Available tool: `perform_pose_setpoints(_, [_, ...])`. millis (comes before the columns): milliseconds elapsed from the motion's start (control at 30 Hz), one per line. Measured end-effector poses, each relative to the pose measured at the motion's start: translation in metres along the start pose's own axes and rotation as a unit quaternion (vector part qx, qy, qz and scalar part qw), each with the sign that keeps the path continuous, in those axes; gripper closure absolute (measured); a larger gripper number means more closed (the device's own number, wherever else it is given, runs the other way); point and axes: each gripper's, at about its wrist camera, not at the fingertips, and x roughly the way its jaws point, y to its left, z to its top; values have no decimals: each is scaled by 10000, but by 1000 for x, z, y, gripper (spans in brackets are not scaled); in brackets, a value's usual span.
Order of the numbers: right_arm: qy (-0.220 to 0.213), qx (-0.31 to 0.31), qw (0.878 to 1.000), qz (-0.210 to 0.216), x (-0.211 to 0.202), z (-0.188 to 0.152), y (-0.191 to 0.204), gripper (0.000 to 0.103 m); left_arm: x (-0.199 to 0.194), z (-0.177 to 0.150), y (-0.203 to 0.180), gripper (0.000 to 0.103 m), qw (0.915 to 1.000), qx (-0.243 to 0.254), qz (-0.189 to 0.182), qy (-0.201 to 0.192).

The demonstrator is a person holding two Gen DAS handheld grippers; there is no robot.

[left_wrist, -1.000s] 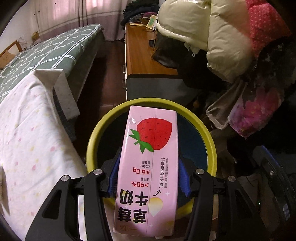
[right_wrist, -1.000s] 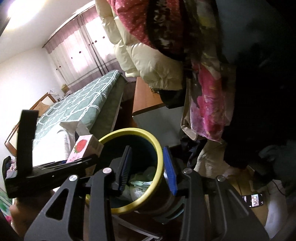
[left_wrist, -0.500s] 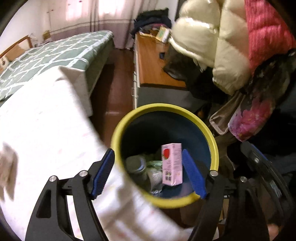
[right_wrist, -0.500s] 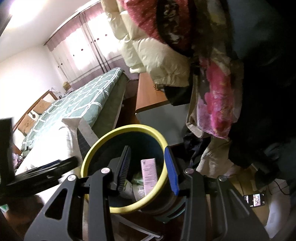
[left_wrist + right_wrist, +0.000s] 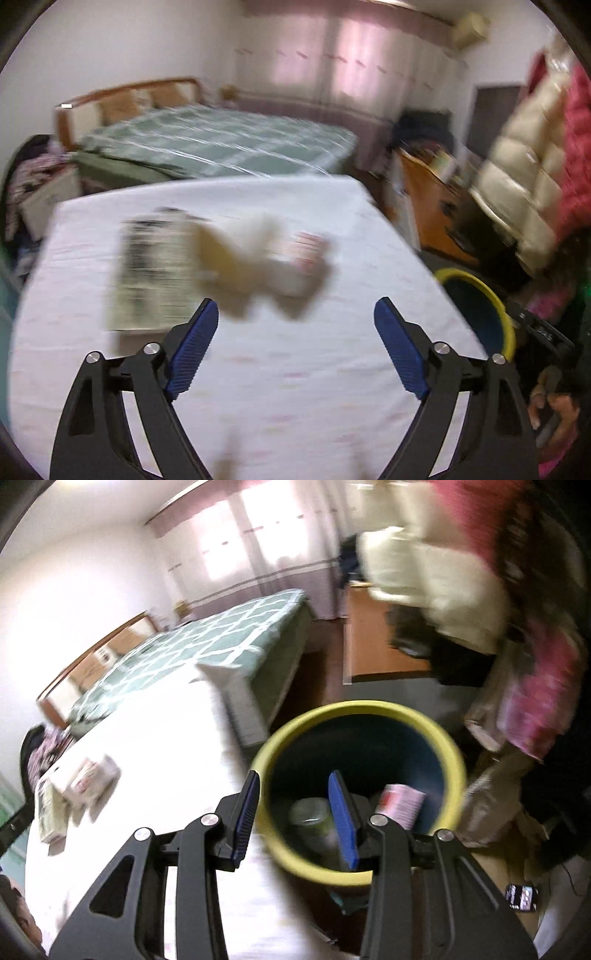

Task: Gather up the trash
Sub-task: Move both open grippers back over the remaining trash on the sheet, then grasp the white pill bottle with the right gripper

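Observation:
The yellow-rimmed dark blue trash bin [image 5: 280, 738] stands beside the white table; the pink strawberry milk carton [image 5: 400, 803] lies inside it with a clear bottle [image 5: 312, 814]. The bin also shows at the right of the left wrist view [image 5: 498, 302]. My left gripper [image 5: 295, 332] is open and empty above the white tablecloth [image 5: 295, 387], facing a blurred heap of crumpled trash [image 5: 266, 266] and a printed box [image 5: 155, 273]. My right gripper [image 5: 293, 812] is open and empty, held over the bin's near rim.
A bed with a green checked cover [image 5: 221, 140] lies behind the table. A wooden cabinet [image 5: 428, 206] and hanging coats [image 5: 535, 166] stand to the right. The box and crumpled trash also show at the left of the right wrist view [image 5: 77, 786]. A phone [image 5: 522, 897] lies on the floor.
My left gripper let go of the milk carton, which dropped into the bin, then swung left to face the trash on the table. The right gripper shifted slightly over the bin.

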Motion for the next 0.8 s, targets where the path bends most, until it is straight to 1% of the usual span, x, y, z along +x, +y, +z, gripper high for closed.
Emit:
perform_pose_setpoints(67, [85,-232,9994,224,5,-1,31,65,-13,-3,35,17,9991,-193,320,-220])
perform_pose_setpoints(100, [110,-324,9990,304,6,-1,44,65,-20,-5,57,17,9974,-316,546,-334])
perform_pose_setpoints(133, [133,-481,9979,418,9,-2,64,65,-22,-6,70,16,9963,-394,660,-382])
perform_pose_setpoints(200, [175,-672,9960,566,12,-4,91,64,-28,-9,102,16,9933,-602,867,-465])
perform_pose_setpoints(233, [225,-803,9940,703,15,-5,111,63,-28,-11,114,16,9923,-694,914,-459])
perform_pose_setpoints(333, [343,-1081,9889,959,23,-8,153,62,-31,-17,151,16,9888,-1017,994,-443])
perform_pose_setpoints(467, [530,-1265,9839,1148,37,-11,197,61,-32,-26,185,16,9844,-1342,1041,-463])
perform_pose_setpoints(567, [584,-1341,9824,1158,45,-9,226,59,-32,-33,191,16,9824,-1458,1077,-451])
perform_pose_setpoints(600, [592,-1337,9823,1171,48,-8,235,56,-32,-35,193,16,9822,-1506,1038,-436])
perform_pose_setpoints(667, [519,-1378,9835,1048,54,-6,246,49,-26,-34,180,16,9822,-1539,992,-418])
perform_pose_setpoints(767, [481,-1363,9860,836,65,-5,260,47,-29,-35,173,16,9824,-1480,1034,-477])
perform_pose_setpoints(800, [516,-1346,9866,759,70,-6,266,45,-30,-34,168,16,9828,-1443,1039,-490])
